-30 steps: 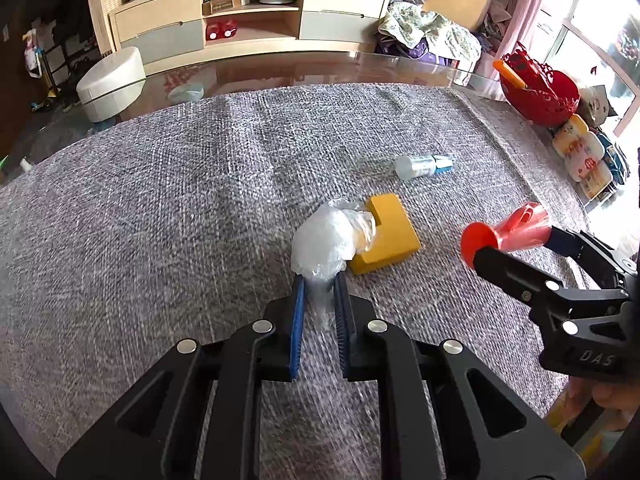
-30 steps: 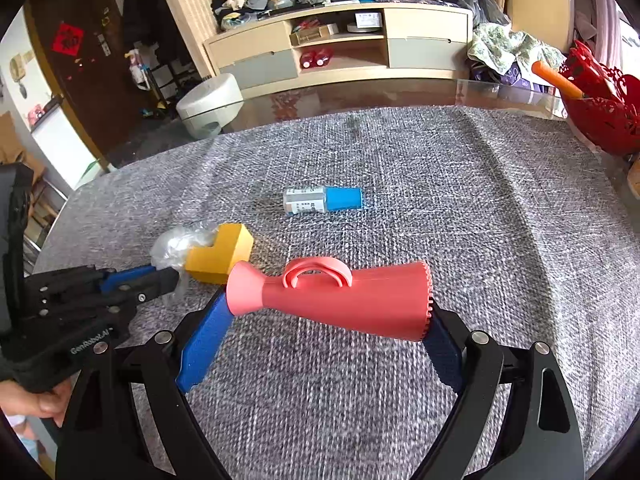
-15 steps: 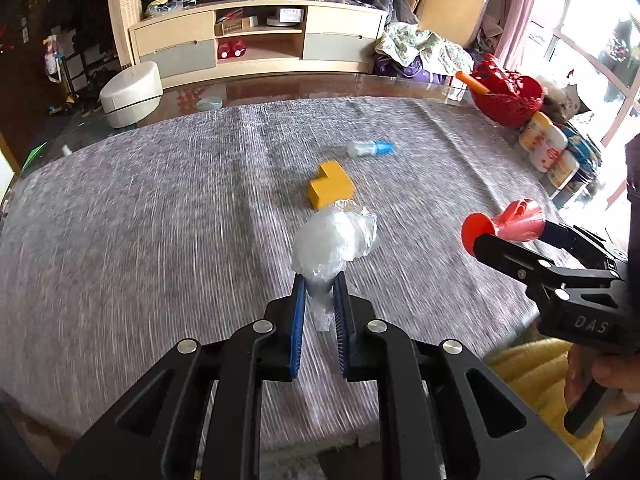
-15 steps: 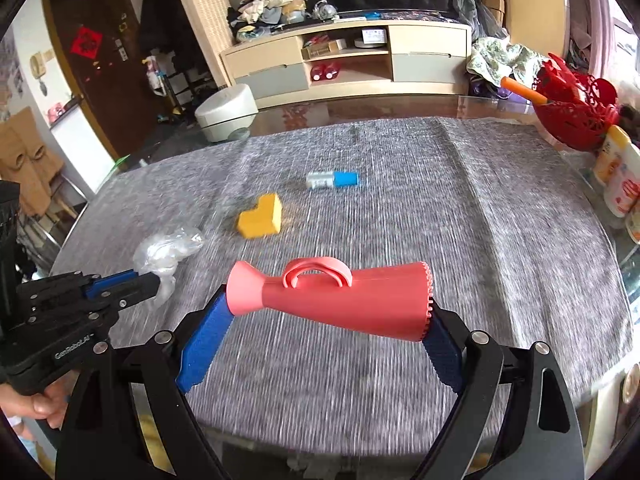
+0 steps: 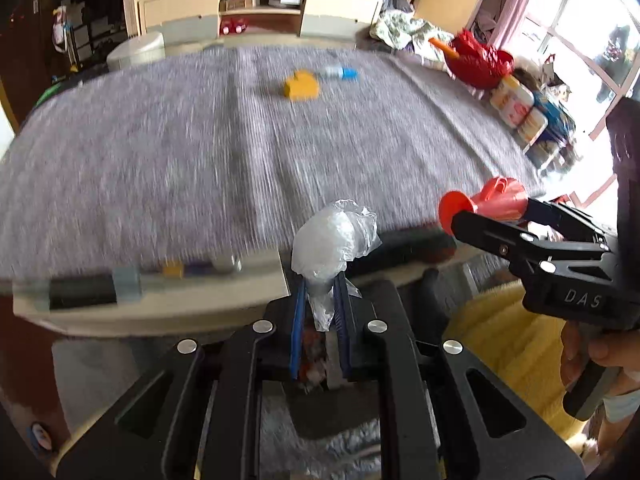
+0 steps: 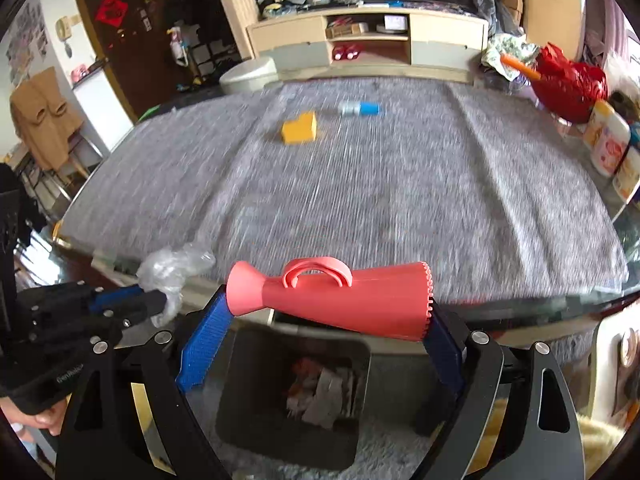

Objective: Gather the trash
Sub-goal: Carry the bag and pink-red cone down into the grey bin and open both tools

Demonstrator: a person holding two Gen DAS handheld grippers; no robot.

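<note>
Left claw (image 5: 320,300) pinches a crumpled clear plastic wad (image 5: 334,240) between its blue pads, held in the air just past the near edge of the grey-clothed worktop (image 5: 200,152). Right claw (image 6: 328,320) stands wide, clamped end to end on a red megaphone toy (image 6: 332,300), above a dark trash bin (image 6: 288,400) on the floor with scraps inside. Yellow block (image 6: 299,129) and blue-capped bottle (image 6: 359,109) lie close together far back on the worktop.
</note>
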